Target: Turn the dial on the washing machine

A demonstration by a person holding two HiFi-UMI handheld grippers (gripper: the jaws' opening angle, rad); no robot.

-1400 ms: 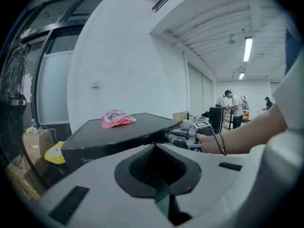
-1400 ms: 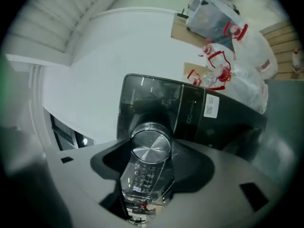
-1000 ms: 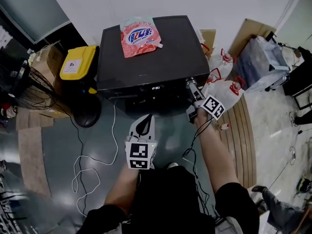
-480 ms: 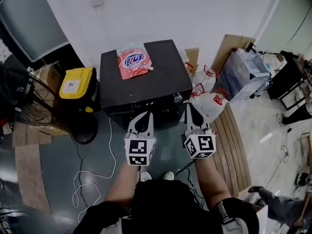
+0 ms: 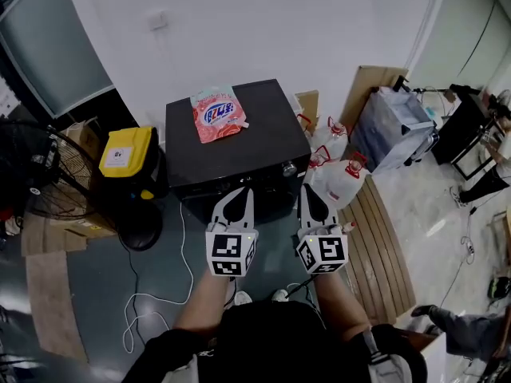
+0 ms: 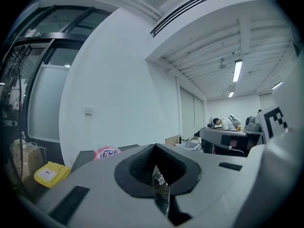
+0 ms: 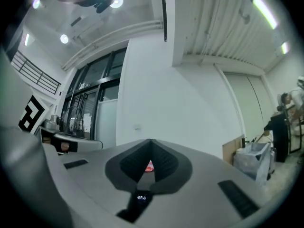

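The black washing machine (image 5: 239, 146) stands against the white wall, a silver dial (image 5: 289, 168) at the right end of its front panel. A pink detergent pouch (image 5: 217, 114) lies on its lid. My left gripper (image 5: 239, 191) and right gripper (image 5: 305, 188) are side by side in front of the machine, clear of it, both shut with nothing between the jaws. In the left gripper view the closed left gripper (image 6: 154, 146) points at the machine, with the pouch (image 6: 108, 152) to the left. In the right gripper view, the machine's lit display (image 7: 141, 198) shows below the right gripper (image 7: 151, 140).
A yellow-lidded container (image 5: 128, 152) and a black fan (image 5: 36, 178) stand left of the machine. White bags (image 5: 342, 178), cardboard and a grey bin (image 5: 391, 126) stand to its right. Wooden slats (image 5: 383, 238) and a white cable (image 5: 152, 298) lie on the floor.
My right gripper has left the dial and drawn back beside the left gripper. The head view has pulled away, so the machine looks farther off. The left gripper has barely moved.
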